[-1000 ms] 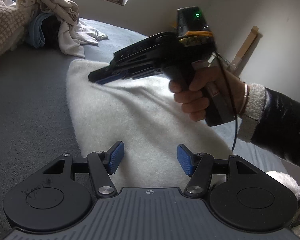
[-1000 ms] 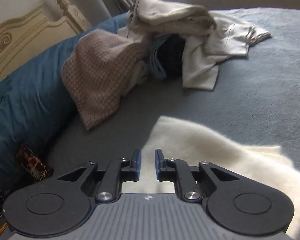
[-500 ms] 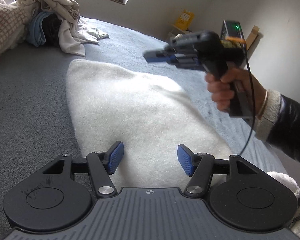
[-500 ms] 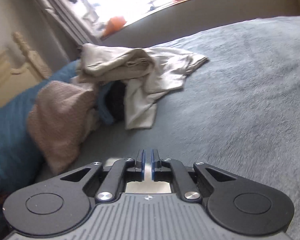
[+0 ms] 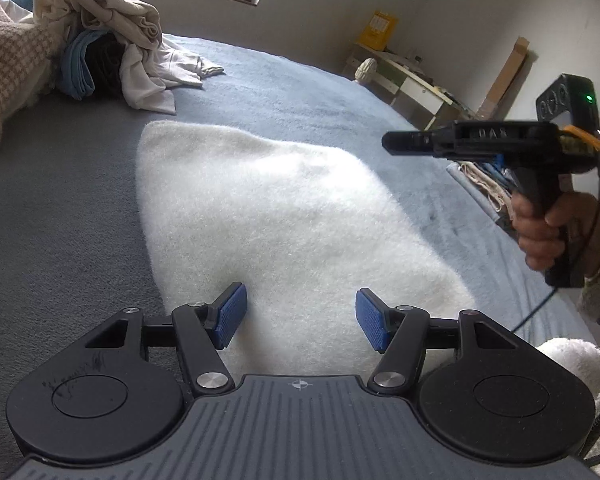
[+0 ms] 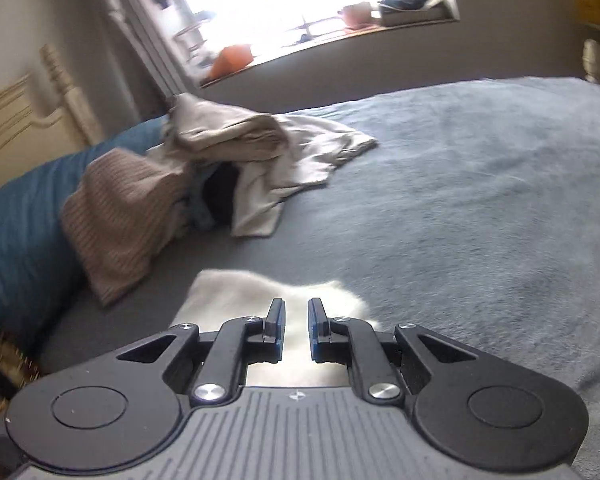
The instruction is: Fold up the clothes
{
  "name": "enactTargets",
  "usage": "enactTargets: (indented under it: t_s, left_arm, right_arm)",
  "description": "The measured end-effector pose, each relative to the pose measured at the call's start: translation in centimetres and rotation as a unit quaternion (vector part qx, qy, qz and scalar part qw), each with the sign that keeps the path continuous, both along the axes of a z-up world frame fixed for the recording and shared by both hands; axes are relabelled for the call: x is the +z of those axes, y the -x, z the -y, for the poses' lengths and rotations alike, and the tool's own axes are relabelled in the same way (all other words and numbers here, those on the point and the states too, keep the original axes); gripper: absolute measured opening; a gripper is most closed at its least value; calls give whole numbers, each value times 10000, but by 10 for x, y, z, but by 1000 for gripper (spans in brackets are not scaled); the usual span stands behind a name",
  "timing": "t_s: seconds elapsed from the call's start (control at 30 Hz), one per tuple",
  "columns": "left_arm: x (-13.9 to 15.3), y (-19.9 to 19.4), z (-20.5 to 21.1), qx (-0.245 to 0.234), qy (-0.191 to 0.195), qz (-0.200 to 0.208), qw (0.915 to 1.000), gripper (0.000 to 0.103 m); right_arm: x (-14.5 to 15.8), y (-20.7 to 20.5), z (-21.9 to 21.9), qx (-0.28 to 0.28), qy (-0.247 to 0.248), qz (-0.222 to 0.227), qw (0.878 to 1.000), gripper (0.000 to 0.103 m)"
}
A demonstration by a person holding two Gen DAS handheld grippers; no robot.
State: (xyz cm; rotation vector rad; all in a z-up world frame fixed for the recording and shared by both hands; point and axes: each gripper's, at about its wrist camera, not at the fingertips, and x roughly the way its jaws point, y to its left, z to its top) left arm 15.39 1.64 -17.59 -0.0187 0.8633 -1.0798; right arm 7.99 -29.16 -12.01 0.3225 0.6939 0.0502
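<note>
A white fleece garment (image 5: 280, 220) lies flat on the grey bed cover (image 5: 300, 92). My left gripper (image 5: 300, 320) hovers open over its near end, with nothing between the blue pads. In the left wrist view my right gripper (image 5: 388, 142) is held in a hand (image 5: 540, 232) in the air, off the garment's right edge. In its own view the right gripper (image 6: 297, 320) shows a narrow gap; its jaws are opening and nothing is between them. A corner of the fleece garment (image 6: 236, 292) shows just beyond its fingers.
A pile of loose clothes (image 5: 112, 52) sits at the far left of the bed, next to a beige checked knit (image 6: 124, 216) and a blue pillow (image 6: 16, 232). A cream headboard (image 6: 28, 116) stands behind. Low shelves (image 5: 412, 80) line the right wall.
The right gripper has swung away from above the fleece to the right and risen. Its jaws closed almost fully, then parted a little. The left gripper has kept still.
</note>
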Motion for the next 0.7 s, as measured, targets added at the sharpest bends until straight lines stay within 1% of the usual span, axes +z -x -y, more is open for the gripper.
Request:
enactTargets:
  t_s: [0.07,0.13,0.17,0.2,0.23,0.27,0.3,0.33,0.37,0.4,0.47,0.53,0.63,0.7]
  left_arm:
    - [1,3,2,7,-88,66,9999,61]
    - [2,5,5,3,-167,124,9998,61]
    - [3,5,5,-12,-182,138,9997,61]
    - [4,5,6,-27,-196,151,9997,61]
    - [5,6,7,-25,-243,170,9996,61]
    - [7,5,7,-29,-287,176,9994,61]
    - [10,4,7,-19,-314,176,9994,61]
    - [13,3,6,6,-320,178,9993,61]
    - [17,2,5,31,-324,181,9993,61]
    - [22,1,4,58,-311,265,9991,61]
    - [33,-1,2,112,-283,443,9986,61]
    - [40,-6,10,236,-493,649,9964,61]
    - [34,-16,29,539,-1036,764,9902,61]
    - [26,-24,42,593,-1368,643,9867,60]
  right_arm:
    - [-5,8,-23,380,255,20,9990,12]
    - [-21,13,-33,462,348,-240,9980,12]
    - [-30,16,-33,381,423,-404,9976,12]
    - [-36,21,-32,285,487,-464,9973,12]
    - [-40,29,-29,190,524,-459,9974,11]
    - [-41,36,-24,79,443,-439,9980,10]
    - [-40,42,-20,-70,425,-446,9981,10]
    - [-38,48,-17,-236,492,-475,9974,13]
    - [-37,54,-14,-383,612,-530,9960,13]
    - [-35,60,-10,-476,625,-536,9955,13]
    - [-30,71,-3,-609,478,-464,9959,13]
    - [-20,77,-7,-542,442,-223,9973,13]
    - [-11,74,-26,-95,399,115,9991,13]
    - [-13,67,-44,280,487,139,9983,13]
